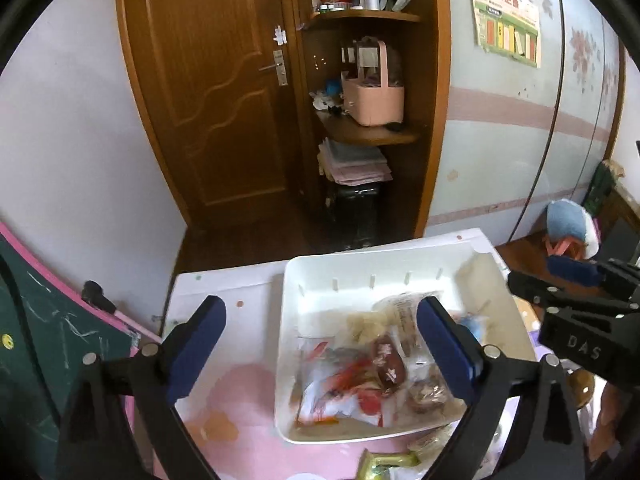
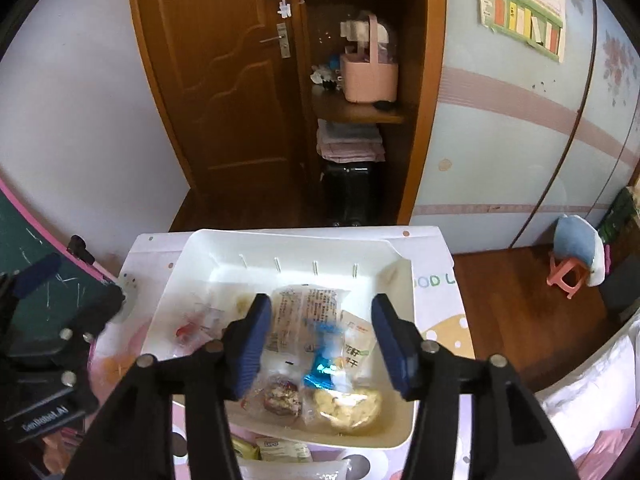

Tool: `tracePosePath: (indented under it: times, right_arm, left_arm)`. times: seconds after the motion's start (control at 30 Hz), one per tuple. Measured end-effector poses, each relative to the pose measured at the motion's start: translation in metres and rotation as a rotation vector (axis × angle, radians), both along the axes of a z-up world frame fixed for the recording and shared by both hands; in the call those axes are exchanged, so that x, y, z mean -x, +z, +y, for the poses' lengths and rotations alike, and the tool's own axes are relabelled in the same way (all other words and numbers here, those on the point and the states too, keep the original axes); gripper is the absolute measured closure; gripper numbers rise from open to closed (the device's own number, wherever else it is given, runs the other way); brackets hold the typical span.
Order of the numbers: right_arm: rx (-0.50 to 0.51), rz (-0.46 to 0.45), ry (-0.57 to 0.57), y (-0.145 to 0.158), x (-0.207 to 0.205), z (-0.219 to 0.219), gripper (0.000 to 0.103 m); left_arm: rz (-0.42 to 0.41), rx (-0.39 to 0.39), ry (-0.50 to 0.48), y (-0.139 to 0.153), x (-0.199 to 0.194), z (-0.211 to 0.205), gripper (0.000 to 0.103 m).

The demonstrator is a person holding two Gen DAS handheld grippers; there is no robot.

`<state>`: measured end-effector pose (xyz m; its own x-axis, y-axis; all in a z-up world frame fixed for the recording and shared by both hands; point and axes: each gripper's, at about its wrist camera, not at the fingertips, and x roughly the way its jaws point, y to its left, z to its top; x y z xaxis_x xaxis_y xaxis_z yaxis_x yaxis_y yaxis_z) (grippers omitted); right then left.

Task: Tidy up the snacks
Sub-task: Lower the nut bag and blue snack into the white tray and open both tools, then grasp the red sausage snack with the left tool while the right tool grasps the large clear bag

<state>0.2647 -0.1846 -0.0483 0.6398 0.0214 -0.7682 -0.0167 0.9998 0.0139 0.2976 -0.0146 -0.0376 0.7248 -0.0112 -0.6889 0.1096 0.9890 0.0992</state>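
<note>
Above the white tray (image 1: 288,360), both the left gripper (image 1: 320,352) and right gripper (image 2: 320,348) hang released, empty. Snacks (image 2: 316,344) lie heaped inside; a few packets (image 2: 280,450) remain outside on the table. Reaching for those could nudge the tray.

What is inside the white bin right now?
The white bin holds loose wrapped snacks: a clear printed packet, a blue foil sweet, a pale cookie, a red-printed bag. Whatever lies beneath the pile is covered.
</note>
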Motion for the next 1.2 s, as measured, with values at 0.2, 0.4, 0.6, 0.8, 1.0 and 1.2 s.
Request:
tracePosePath:
  times: [0.2,0.4,0.6,0.8,1.0,1.2]
  right_arm:
    - [-0.012,0.009,0.003,0.001,0.009,-0.006,0.045]
    - [-0.029,0.008,0.021,0.009,0.028,-0.005,0.045]
    - [-0.035,0.002,0.07,0.015,0.059,0.0,0.045]
    - [-0.083,0.047,0.136,-0.004,0.101,-0.001,0.028]
    - [-0.08,0.14,0.187,-0.057,0.132,-0.008,0.026]
    - [-0.074,0.258,0.192,-0.127,0.131,-0.02,0.027]
  left_arm:
    - [-0.005,0.008,0.01,0.006,0.017,0.005,0.007]
    - [-0.016,0.01,-0.007,0.017,0.038,0.003,0.007]
    - [-0.019,-0.005,-0.051,0.021,0.074,-0.004,0.007]
    - [0.011,0.002,-0.098,0.003,0.113,-0.002,0.007]
    - [0.09,-0.008,-0.105,-0.053,0.147,0.007,0.007]
    - [0.231,0.057,-0.044,-0.127,0.153,0.023,0.007]
